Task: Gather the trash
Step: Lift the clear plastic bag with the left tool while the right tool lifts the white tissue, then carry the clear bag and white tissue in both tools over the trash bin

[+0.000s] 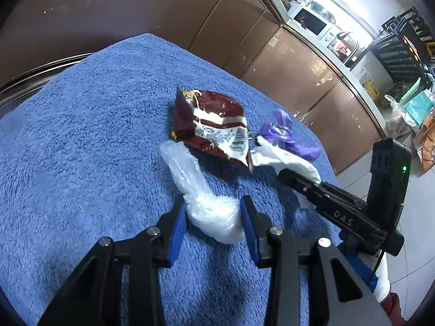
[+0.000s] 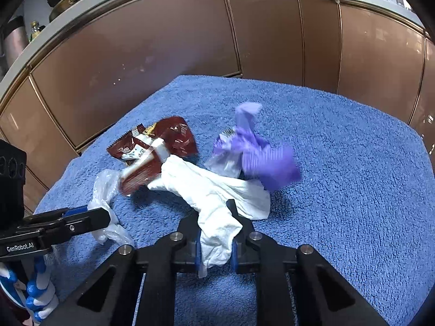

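Trash lies on a blue towel (image 1: 95, 135): a torn brown snack wrapper (image 1: 214, 125), a crumpled purple glove (image 1: 285, 135), a white tissue (image 1: 282, 160) and a clear plastic bag (image 1: 212, 214). My left gripper (image 1: 214, 214) has its blue pads pressed against both sides of the plastic bag's bunched near end. In the right wrist view, my right gripper (image 2: 216, 244) is shut on the near end of the tissue (image 2: 212, 187), which trails away towards the wrapper (image 2: 163, 146) and the glove (image 2: 261, 152). The left gripper (image 2: 106, 217) enters there from the left, against the bag (image 2: 103, 187).
Brown cabinet doors (image 2: 163, 40) stand close behind the towel-covered surface. A counter with a microwave (image 1: 312, 20) runs above them. A metal rim (image 1: 40, 73) shows at the towel's left edge. Tiled floor with boxes and bags (image 1: 407, 116) lies to the right.
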Motion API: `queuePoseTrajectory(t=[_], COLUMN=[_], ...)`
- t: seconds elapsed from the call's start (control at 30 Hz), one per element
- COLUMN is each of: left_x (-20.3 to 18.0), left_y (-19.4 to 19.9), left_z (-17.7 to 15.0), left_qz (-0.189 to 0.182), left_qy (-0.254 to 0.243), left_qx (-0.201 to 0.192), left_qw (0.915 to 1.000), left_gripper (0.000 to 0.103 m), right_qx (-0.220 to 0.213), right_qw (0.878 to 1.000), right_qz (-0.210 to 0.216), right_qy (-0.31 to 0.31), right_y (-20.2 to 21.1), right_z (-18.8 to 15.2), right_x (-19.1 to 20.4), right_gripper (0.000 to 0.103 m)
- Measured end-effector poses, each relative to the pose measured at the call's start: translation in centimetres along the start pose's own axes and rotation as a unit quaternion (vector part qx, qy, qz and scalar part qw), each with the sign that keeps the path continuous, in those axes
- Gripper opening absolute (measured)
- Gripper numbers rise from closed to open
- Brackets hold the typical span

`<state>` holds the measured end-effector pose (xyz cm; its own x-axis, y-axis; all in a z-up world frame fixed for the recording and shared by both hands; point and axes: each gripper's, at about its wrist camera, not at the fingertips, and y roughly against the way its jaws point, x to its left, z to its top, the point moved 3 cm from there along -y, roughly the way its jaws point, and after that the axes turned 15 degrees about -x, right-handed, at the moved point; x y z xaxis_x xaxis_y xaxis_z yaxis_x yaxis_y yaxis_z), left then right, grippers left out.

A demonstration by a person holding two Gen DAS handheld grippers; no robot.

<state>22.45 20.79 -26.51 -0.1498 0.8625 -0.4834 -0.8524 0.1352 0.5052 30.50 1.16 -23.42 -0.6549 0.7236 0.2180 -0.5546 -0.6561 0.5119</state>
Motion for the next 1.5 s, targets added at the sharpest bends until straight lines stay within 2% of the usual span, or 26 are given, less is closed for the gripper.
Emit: queuePoseTrajectory(t=[0.3,0.63,1.07,1.5], left_x=[-0.3,-4.1,-8.9,-13.6], left_y=[3.8,9.5,16.3,19.0], left_z=[-1.1,-1.9,-4.2,-6.0], left_qz=[0.000,-0.023,-0.047,-0.060], left_qy=[-0.012,-0.065,-0.155,-0.217], left_qx=[-0.003,-0.032,-0.058,-0.062], left_qw=[0.9999,0.9971,0.9852,0.9723], left_gripper=[0.034,0.034,0.034,0.034], right_qx=[-0.012,-0.046,-0.086,-0.131], right_qw=[1.000,0.999,0.993,0.986], right_qz=[0.003,-0.018,-0.072,-0.091], right_qy=[-0.001,-0.013,-0.036,-0.052], right_y=[4.8,11.5,21.0,25.7], right_z=[-1.5,-1.8,-3.4,-3.8], right_x=[1.6,3.3,3.7,3.7], right_gripper=[0.012,0.012,0.012,0.012])
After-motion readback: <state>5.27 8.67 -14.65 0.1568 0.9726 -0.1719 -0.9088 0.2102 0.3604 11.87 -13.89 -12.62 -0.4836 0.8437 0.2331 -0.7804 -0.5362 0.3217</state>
